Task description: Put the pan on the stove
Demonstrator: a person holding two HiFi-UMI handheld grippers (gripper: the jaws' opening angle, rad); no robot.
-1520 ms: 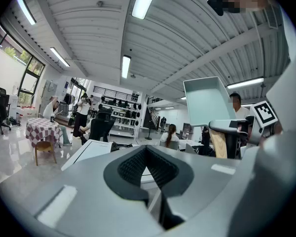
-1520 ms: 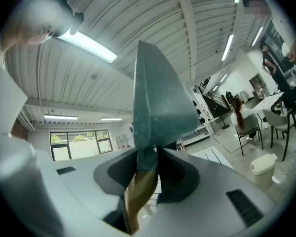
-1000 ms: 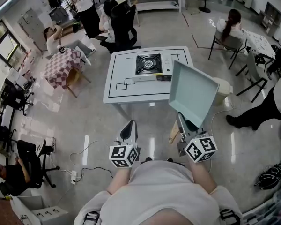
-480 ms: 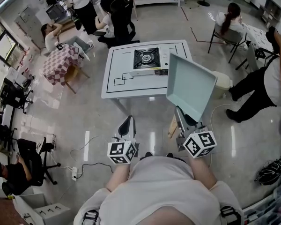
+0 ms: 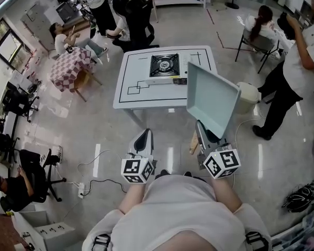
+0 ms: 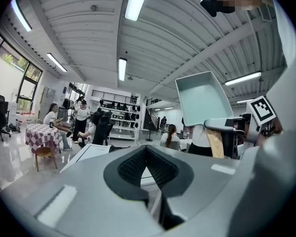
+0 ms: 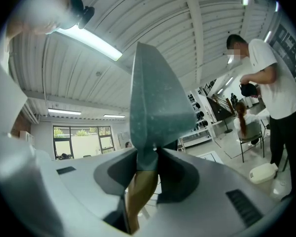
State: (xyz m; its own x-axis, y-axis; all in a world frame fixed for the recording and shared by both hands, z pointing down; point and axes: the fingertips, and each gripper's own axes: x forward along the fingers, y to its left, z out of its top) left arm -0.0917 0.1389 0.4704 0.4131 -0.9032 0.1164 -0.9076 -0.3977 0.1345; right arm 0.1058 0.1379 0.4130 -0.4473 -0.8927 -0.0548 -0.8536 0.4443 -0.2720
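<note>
A pale teal square pan (image 5: 212,101) with a wooden handle is held up in the air, tilted on edge, with my right gripper (image 5: 204,135) shut on the handle. In the right gripper view the pan (image 7: 153,107) rises straight from the jaws and the wooden handle (image 7: 140,191) runs down between them. The black gas stove (image 5: 165,68) sits on the white table (image 5: 131,82) ahead, well beyond the pan. My left gripper (image 5: 144,139) hangs beside the right one, shut and empty. From the left gripper view the pan (image 6: 203,98) shows up at the upper right.
A standing person (image 5: 298,51) is close to the table's right side, near a white bin (image 5: 247,97). A seated person (image 5: 259,27) and chairs are behind. A checked-cloth table (image 5: 68,69) stands to the left. Cables (image 5: 89,184) lie on the floor near my feet.
The standing person at the right has walked up along the right side, closer to the table. The pan stays in my right gripper, and both grippers have barely moved.
</note>
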